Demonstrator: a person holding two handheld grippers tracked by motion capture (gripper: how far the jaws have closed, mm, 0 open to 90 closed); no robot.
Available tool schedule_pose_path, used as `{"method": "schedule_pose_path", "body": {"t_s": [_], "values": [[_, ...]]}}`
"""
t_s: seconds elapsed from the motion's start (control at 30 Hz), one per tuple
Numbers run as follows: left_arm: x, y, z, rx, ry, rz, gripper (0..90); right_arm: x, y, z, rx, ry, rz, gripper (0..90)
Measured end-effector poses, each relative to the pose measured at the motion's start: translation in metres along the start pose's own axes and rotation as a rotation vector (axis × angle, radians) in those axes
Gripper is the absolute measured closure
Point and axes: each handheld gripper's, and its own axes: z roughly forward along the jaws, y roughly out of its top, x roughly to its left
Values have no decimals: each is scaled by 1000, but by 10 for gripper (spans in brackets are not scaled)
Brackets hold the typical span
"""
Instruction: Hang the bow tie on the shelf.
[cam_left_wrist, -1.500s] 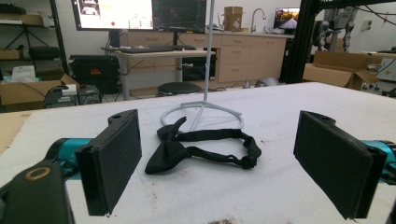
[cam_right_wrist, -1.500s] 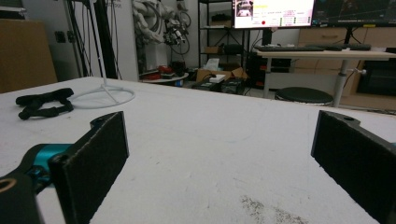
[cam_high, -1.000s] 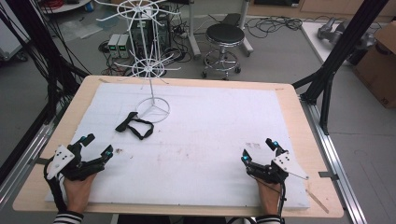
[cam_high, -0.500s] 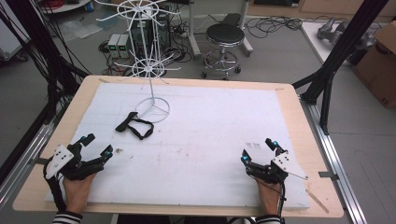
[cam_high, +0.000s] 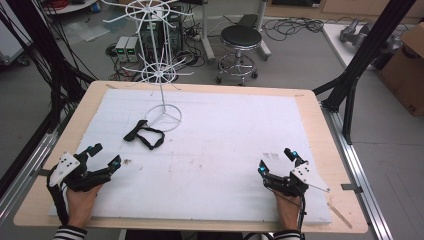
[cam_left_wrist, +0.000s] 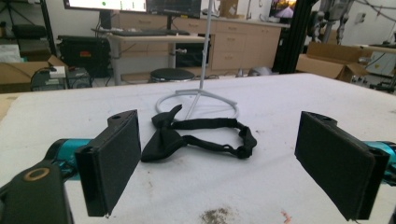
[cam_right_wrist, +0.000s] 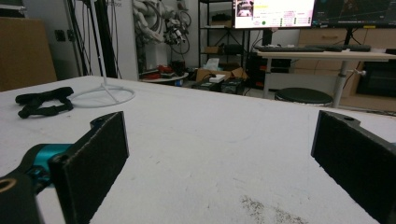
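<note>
A black bow tie with its strap (cam_high: 144, 134) lies on the white table cover, just left of the ring base of a white wire rack (cam_high: 163, 118). In the left gripper view the bow tie (cam_left_wrist: 196, 135) lies straight ahead, beyond the jaws, with the ring base (cam_left_wrist: 198, 100) behind it. My left gripper (cam_high: 104, 156) rests open at the near left of the table, nothing between its jaws. My right gripper (cam_high: 276, 161) rests open at the near right, also holding nothing. In the right gripper view the bow tie (cam_right_wrist: 42, 101) lies far off at the left.
The white cover (cam_high: 225, 145) lies on a wooden table (cam_high: 330, 150). Small dark stains (cam_high: 125, 161) mark the cover near my left gripper. A black stool (cam_high: 241, 37) and cables stand on the floor behind the table; black frame posts (cam_high: 360, 60) flank the table.
</note>
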Motion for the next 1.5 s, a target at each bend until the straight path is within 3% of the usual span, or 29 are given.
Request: {"method": "schedule_pose_path", "body": {"t_s": [0.2, 0.43, 0.63, 0.8, 1.13, 1.27, 1.5], "values": [[2, 16, 5, 47, 8, 32, 147, 0, 0, 0, -1, -1, 0, 29], [7, 39, 26, 142, 73, 83, 148, 0, 0, 0, 0, -1, -1, 29], [9, 56, 44, 234, 77, 119, 148, 0, 0, 0, -1, -3, -2, 29], [11, 64, 56, 275, 65, 137, 154, 0, 0, 0, 1, -4, 0, 29], [13, 68, 82, 406, 84, 161, 166, 0, 0, 0, 0, -3, 1, 30], [14, 65, 93, 470, 87, 164, 167, -1, 0, 0, -3, -4, -5, 29], [12, 59, 104, 540, 91, 194, 177, -1, 0, 0, -3, -5, -6, 29]]}}
